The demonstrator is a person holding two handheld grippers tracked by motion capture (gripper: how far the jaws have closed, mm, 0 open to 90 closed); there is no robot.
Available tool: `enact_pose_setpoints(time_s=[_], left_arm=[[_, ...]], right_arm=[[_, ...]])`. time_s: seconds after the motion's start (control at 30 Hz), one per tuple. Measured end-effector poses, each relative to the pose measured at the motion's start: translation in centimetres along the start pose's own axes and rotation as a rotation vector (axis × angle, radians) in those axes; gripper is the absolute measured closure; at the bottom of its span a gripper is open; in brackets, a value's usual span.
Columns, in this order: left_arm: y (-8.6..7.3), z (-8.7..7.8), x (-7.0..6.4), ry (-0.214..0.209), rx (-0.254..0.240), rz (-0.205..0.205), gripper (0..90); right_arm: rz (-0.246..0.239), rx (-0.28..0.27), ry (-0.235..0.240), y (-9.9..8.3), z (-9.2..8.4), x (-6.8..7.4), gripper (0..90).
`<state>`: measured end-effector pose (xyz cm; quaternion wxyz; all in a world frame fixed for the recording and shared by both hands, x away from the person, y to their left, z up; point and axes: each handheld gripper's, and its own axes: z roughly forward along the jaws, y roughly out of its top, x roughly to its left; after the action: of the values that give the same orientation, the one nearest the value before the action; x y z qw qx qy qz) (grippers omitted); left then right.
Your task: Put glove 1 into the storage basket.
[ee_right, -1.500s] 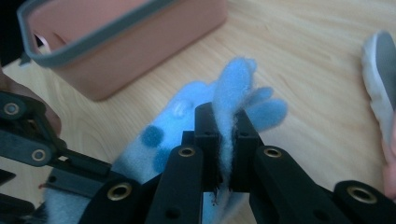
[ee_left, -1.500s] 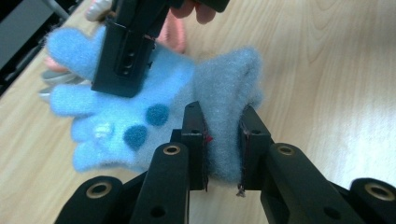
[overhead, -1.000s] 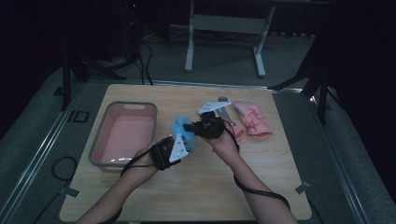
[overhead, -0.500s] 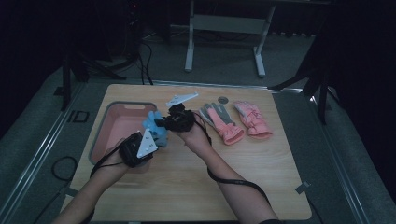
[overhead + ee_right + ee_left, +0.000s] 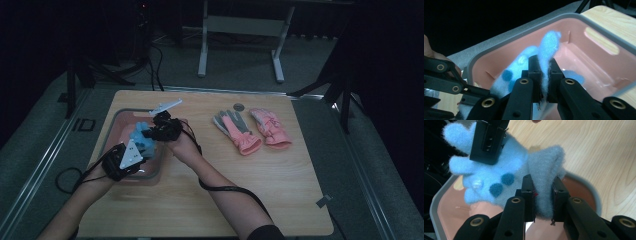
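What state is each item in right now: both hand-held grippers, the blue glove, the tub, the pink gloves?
Left hand-held gripper: shut on the blue glove's cuff.
Right hand-held gripper: shut on the blue glove's fingers.
Blue glove: held up over the tub.
Pink tub: upright, open.
Pink gloves: flat on the table, side by side.

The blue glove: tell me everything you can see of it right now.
The blue glove is fluffy, light blue fleece with darker blue round dots and a paler grey-blue cuff. Both grippers hold it in the air over the pink bin: the left gripper pinches the cuff between its fingers, and the right gripper clamps one of the glove's digits. It hangs stretched between them, digits spread, above the bin's floor.
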<state>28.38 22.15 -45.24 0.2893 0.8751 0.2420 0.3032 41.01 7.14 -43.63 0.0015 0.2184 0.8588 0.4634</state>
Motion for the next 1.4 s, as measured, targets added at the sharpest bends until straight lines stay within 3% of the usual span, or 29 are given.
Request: enact_pose_setpoints(time_s=[0.2,0.33,0.47,0.57,0.7,0.73,0.77,0.87,1.1,1.23,1.3,1.33,1.37,1.4], left_arm=[[-1.4,0.9,1.3,-0.045,0.003,-0.021,77.3],[-1.7,1.7,1.6,-0.066,0.051,-0.019,77.0],[-1.5,2.7,1.6,-0.077,0.117,0.019,76.9],[-1.5,2.7,1.5,-0.078,0.125,0.025,76.9],[-1.2,3.3,1.5,-0.092,0.133,0.036,76.8],[-1.3,3.4,1.6,-0.094,0.140,0.041,76.8],[-1.3,3.8,1.6,-0.111,0.155,0.035,76.8],[-1.5,4.0,1.6,-0.113,0.162,0.044,76.7],[-1.5,4.9,1.9,-0.137,0.205,0.055,75.7],[-1.3,5.5,2.2,-0.159,0.225,0.055,75.0],[-1.4,6.2,2.3,-0.188,0.276,0.051,73.9],[-1.4,6.2,2.3,-0.188,0.276,0.051,71.6],[-1.4,6.6,2.2,-0.194,0.308,0.061,67.1],[-1.4,6.6,2.2,-0.194,0.308,0.061,63.6]], right_arm=[[0.017,0.017,-0.004,0.0,1.5,-0.3,85.3],[0.034,0.029,-0.017,-0.7,2.4,-0.8,85.3],[0.050,0.048,-0.031,-1.6,3.3,-1.2,85.2],[0.058,0.041,-0.032,-1.9,3.4,-1.3,85.2],[-0.006,0.056,-0.107,-2.8,3.8,-1.2,85.2],[-0.006,0.056,-0.107,-2.8,3.8,-1.2,85.2],[-0.045,0.083,-0.131,-2.8,4.0,-0.9,85.2],[-0.049,0.095,-0.139,-2.9,4.3,-0.8,85.2],[0.015,0.156,-0.120,-2.4,5.1,-1.4,84.0],[0.091,0.199,-0.121,-1.9,5.3,-2.2,76.1],[0.096,0.215,-0.110,-2.0,5.6,-2.5,67.3],[0.096,0.215,-0.110,-2.0,5.6,-2.5,67.3],[0.089,0.214,-0.111,-2.2,5.7,-2.6,58.7],[0.088,0.208,-0.097,-2.3,5.7,-2.6,55.1]])
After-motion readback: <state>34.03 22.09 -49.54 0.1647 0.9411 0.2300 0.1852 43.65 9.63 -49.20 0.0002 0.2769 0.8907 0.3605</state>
